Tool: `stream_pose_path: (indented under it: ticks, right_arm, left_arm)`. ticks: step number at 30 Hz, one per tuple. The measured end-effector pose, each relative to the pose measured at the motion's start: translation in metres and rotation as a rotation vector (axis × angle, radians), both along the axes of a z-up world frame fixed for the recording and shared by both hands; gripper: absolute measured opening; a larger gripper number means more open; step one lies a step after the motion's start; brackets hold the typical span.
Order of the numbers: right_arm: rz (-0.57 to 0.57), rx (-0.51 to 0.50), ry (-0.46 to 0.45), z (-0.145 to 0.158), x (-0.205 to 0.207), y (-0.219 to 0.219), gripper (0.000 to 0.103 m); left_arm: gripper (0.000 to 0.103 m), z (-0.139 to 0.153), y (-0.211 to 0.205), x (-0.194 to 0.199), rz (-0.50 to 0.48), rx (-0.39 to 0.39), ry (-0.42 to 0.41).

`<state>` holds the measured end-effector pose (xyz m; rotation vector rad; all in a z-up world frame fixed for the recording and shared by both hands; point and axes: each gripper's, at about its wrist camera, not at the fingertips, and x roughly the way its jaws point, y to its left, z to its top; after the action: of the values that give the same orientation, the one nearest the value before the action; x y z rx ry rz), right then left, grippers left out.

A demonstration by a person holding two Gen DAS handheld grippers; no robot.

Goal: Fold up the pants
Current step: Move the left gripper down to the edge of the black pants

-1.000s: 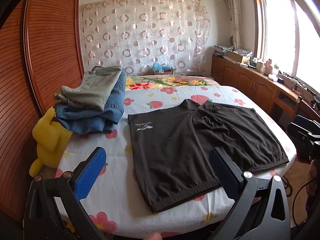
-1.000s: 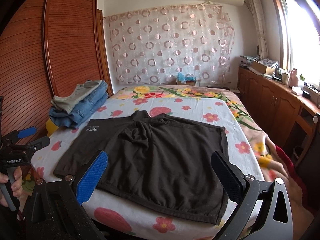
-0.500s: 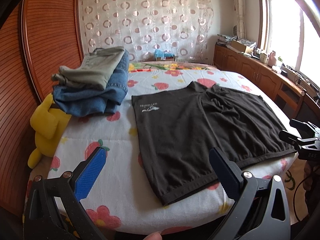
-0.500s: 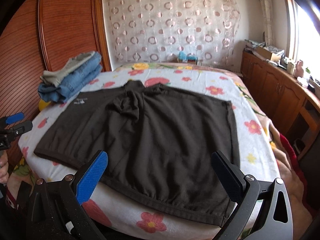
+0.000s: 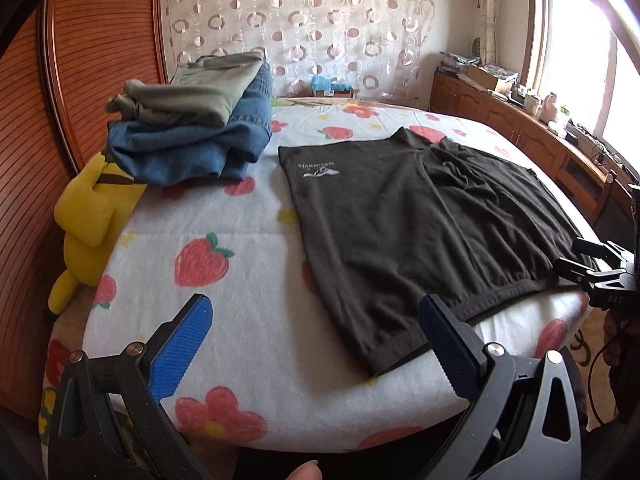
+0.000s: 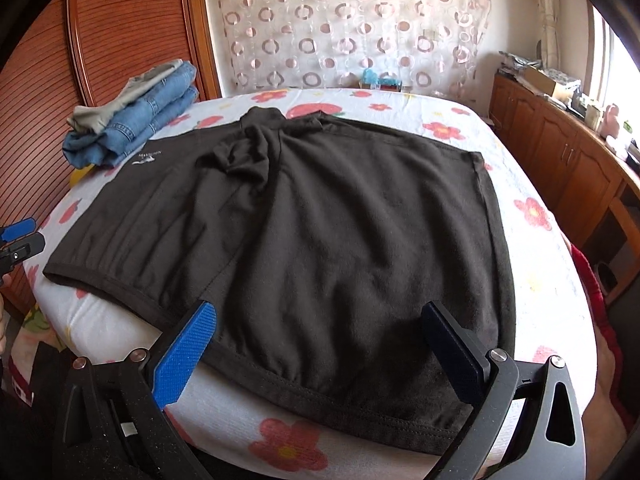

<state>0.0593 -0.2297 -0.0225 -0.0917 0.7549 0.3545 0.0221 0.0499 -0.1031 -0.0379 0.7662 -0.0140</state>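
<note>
Nearby, one dark pants (image 6: pixel 332 240) (two folded pairs (image 5: pixel 192 128)).

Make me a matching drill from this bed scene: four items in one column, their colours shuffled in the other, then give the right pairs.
Items:
1. spread-out shorts
2. plush toy
3. jeans
4. folded garment on top of the jeans

Colours:
A. yellow
B. grey-green
C. dark brown-black
D. blue

Pairs: 1-C, 2-A, 3-D, 4-B
</note>
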Motion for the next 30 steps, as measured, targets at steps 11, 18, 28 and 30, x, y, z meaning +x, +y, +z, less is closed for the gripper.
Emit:
stream_pose_path:
  ticks: [11,18,28,30]
  right_arm:
    - [0.031,-0.049,-0.018,0.016,-0.027,-0.006,0.102]
    - [0.035,-0.046,-0.025,0.019,-0.037,-0.011,0.102]
    - [0.036,-0.043,-0.034,0.012,-0.025,-0.009,0.103]
    - [0.036,-0.044,-0.033,0.013,-0.024,-0.009,0.103]
  left_arm:
    - [0.082,-0.009,-0.001,-0.006,-0.065,-0.033,0.026]
    - [0.051,-0.017,-0.002,-0.009,-0.108,-0.085,0.058]
    - [0.035,-0.021,-0.007,-0.009,-0.146,-0.121,0.068]
    - [0.035,-0.021,-0.008,-0.008,-0.143,-0.116,0.066]
